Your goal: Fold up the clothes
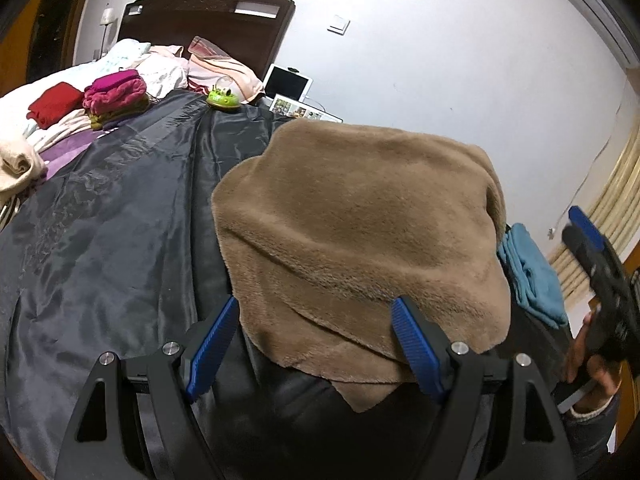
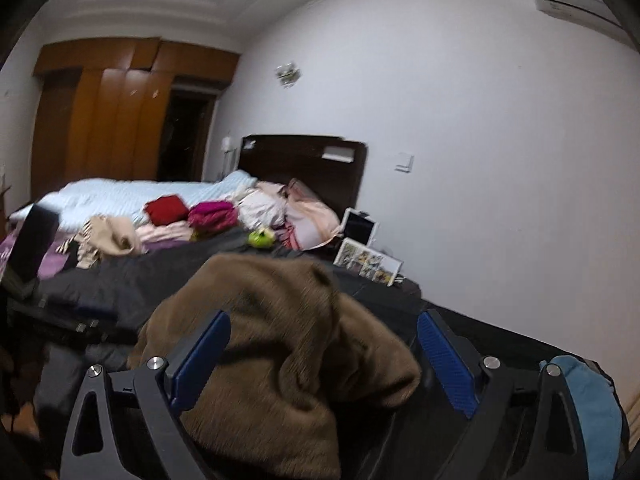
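From the left wrist, the left claw stands spread, its blue pads clear of any cloth, with nothing pinched. Straight ahead of it lies the brown fleece garment, folded into a thick bundle on the dark sheet that covers the near end of the bed. The bundle's loose lower corner hangs down between the two fingers, so the cloth sits directly forward of this claw, its longer side running across the view. At the far right edge a hand carries the right claw's black body, beside a folded blue cloth.

From the right wrist, blurred, the right claw is also spread wide and grips nothing. The brown garment is heaped ahead and toward its left finger, one rumpled fold bulging between the fingers. The left claw looks nearer and squarer to the bundle, I judge.
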Demonstrator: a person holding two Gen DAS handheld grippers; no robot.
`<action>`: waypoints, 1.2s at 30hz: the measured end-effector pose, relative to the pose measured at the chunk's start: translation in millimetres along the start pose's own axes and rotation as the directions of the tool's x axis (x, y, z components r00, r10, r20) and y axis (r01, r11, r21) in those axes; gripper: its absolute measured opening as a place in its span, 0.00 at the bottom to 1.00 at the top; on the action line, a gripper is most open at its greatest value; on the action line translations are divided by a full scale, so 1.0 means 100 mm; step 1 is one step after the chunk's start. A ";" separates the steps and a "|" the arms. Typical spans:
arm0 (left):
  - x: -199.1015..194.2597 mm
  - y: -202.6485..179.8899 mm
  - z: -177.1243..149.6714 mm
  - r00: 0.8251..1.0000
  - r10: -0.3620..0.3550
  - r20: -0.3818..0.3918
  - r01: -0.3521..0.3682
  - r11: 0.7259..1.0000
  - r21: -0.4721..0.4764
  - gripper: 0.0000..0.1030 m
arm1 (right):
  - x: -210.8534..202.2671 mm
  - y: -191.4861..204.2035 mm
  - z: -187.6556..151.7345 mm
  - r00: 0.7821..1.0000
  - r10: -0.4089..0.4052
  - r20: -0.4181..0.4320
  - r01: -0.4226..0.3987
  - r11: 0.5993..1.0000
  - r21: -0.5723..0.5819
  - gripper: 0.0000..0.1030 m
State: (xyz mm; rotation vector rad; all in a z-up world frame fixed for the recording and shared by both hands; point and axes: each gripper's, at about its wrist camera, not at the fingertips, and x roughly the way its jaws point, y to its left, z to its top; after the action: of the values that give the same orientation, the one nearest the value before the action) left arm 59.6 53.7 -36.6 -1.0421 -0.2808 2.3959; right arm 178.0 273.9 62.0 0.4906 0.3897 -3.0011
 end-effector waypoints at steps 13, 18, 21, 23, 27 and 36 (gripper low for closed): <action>-0.06 0.16 0.02 1.000 0.000 0.029 0.002 0.998 -0.055 0.79 | 0.68 0.52 -0.66 0.968 -0.017 -0.251 -0.057 0.957 -0.285 0.93; -0.09 0.25 0.02 0.999 -0.001 0.038 0.004 0.996 -0.086 0.80 | 0.90 0.49 -0.63 0.948 0.045 -0.316 -0.109 0.976 -0.187 0.37; -0.10 0.31 0.02 0.999 -0.005 0.038 0.009 0.994 -0.104 0.80 | 0.82 0.48 -0.52 0.969 0.006 -0.249 -0.053 0.981 -0.185 0.29; -0.09 0.33 0.02 0.999 -0.002 0.038 0.006 0.994 -0.112 0.80 | 0.69 0.43 -0.42 0.983 -0.030 -0.179 0.002 0.988 -0.157 0.26; -0.08 0.30 0.01 0.999 0.002 0.039 0.002 0.995 -0.098 0.80 | 0.45 0.24 -0.19 0.992 -0.114 -0.060 0.109 0.990 -0.088 0.24; 0.06 -0.22 -0.17 0.994 0.098 0.055 -0.109 0.964 0.244 0.80 | 0.43 -0.31 0.11 0.978 -0.206 -0.043 0.209 0.975 0.072 0.24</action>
State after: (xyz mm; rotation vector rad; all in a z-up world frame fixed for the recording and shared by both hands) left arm 76.9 75.3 -43.6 -0.9115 0.0601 2.4704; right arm 130.6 299.5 66.0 0.5412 0.3501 -3.2237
